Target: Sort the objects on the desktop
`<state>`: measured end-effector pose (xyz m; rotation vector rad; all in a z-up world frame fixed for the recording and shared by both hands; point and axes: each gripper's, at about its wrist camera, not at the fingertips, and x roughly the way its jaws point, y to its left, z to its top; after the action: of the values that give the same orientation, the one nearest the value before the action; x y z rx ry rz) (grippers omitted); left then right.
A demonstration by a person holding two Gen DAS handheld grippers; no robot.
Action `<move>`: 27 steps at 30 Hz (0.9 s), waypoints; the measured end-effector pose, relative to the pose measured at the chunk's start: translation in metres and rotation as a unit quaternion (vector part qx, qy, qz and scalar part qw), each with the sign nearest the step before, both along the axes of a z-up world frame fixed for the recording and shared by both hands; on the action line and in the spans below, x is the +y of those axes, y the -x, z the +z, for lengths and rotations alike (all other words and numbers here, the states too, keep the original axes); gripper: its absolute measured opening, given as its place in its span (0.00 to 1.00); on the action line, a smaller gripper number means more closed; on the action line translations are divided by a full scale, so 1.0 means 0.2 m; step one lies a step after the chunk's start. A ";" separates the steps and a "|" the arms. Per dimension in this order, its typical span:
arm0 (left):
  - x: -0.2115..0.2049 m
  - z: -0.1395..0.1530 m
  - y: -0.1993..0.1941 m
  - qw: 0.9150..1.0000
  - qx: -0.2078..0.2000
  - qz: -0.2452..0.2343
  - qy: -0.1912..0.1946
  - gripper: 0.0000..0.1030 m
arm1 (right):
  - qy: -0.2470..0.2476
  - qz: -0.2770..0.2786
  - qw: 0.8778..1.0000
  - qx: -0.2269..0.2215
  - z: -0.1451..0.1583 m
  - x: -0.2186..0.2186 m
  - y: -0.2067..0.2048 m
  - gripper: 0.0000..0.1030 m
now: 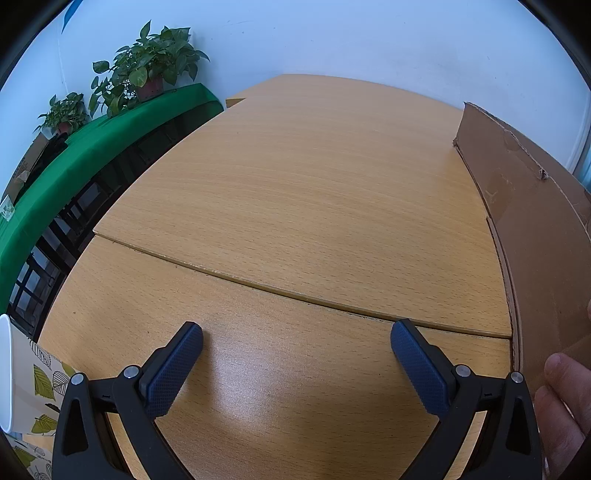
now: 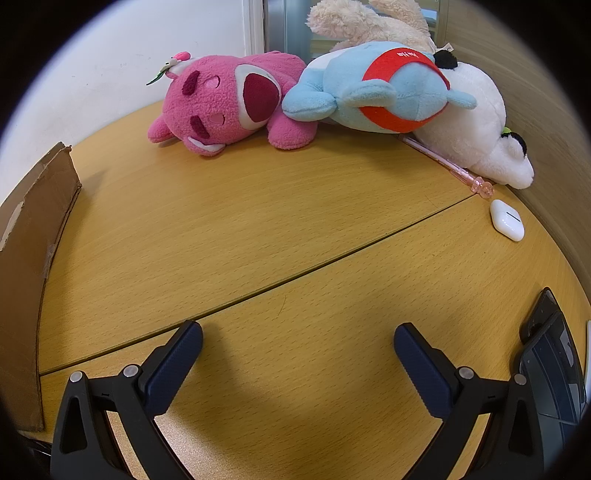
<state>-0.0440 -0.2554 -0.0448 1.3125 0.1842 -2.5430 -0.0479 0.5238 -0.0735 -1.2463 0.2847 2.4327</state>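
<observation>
Desk point(image 2: 295, 229), wooden, two panels with a seam running near-left to far-right; bare under both grippers.
Cardboard box point(image 2: 26, 266), upright at left edge of right wrist view, right edge of left wrist view; likely drop point for sorted items.
Plush toys, heaped at far right: white point(image 2: 480, 122), long axis far-left to near-right, snout toward near right; blue with red band point(image 2: 373, 92), lying across pink and white; pink point(image 2: 225, 103), on its side, face toward camera; cream point(image 2: 369, 22) behind, mostly hidden.
Pink pen point(image 2: 447, 162), partly under white plush, long axis far-left to near-right, ornament end nearer.
White earbud case point(image 2: 506, 220), flat, just near of pen tip.
Right gripper point(image 2: 297, 343): spread wide, nothing between pads, well short of toys.
Left gripper point(image 1: 296, 341): spread wide, nothing held.
Advice: reach far-right, take top plush first, close across its narrow body.
</observation>
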 end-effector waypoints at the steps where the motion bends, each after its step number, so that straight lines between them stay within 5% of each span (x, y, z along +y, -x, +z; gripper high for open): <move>1: 0.00 0.00 0.00 1.000 0.000 0.000 0.000 1.00 | 0.000 0.000 1.000 0.000 0.00 0.00 0.00 1.00; 22: 0.00 0.00 0.00 1.000 0.000 -0.001 0.000 1.00 | 0.001 -0.003 1.000 0.000 0.01 0.00 0.00 1.00; 27: 0.00 0.00 0.00 1.000 0.000 -0.001 0.000 1.00 | 0.015 0.067 0.997 -0.033 0.03 -0.07 -0.13 1.00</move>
<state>-0.0447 -0.2554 -0.0443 1.3130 0.1838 -2.5441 -0.0226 0.5103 -0.0679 -1.3977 0.2277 2.5012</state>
